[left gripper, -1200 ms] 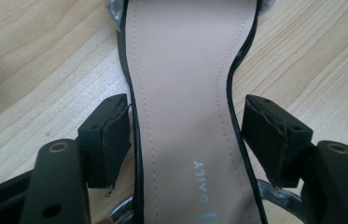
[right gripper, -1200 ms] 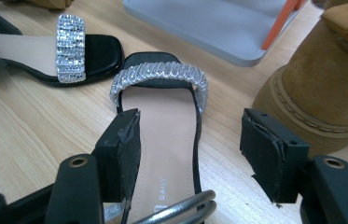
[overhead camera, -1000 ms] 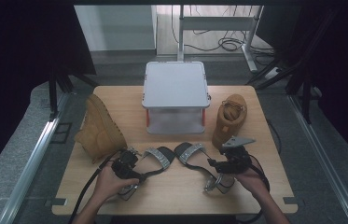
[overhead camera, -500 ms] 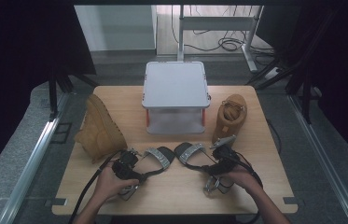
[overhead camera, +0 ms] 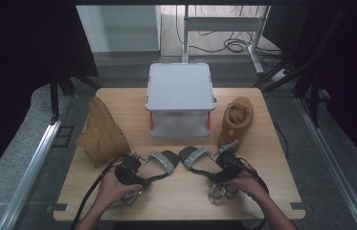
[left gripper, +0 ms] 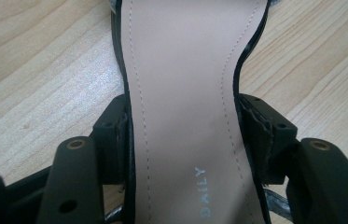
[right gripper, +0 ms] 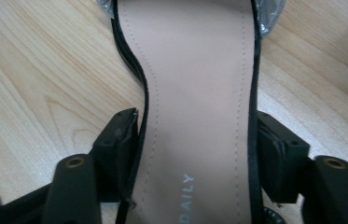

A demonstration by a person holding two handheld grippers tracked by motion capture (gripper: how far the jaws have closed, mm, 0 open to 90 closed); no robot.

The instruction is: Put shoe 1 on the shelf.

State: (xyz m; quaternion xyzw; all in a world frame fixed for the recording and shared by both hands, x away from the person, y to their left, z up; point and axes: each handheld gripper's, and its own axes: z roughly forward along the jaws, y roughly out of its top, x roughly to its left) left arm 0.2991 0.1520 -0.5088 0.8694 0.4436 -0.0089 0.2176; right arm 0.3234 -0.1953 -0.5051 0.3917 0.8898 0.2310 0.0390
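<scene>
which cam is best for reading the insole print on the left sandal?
Left gripper view: the left sandal fills it, "DAILY" legible between the left claw pads. High view shows that sandal small, no print. Right gripper view shows the other sandal.

The table (overhead camera: 262, 191) has a pale wooden top with visible grain and rounded corners, standing on a grey floor. Near its far edge, in the middle, sits a grey lidded box (overhead camera: 181, 98) with clear sides and orange clasps. To the left of the box a tan boot (overhead camera: 102, 132) lies on its side, reaching to the table's left edge. To the right of the box a second tan boot (overhead camera: 236, 120) stands upright. In front of the box two black sandals lie side by side, toes close together: the left sandal (overhead camera: 162, 160) and the right sandal (overhead camera: 195, 157), both with beige insoles marked "DAILY".
</scene>
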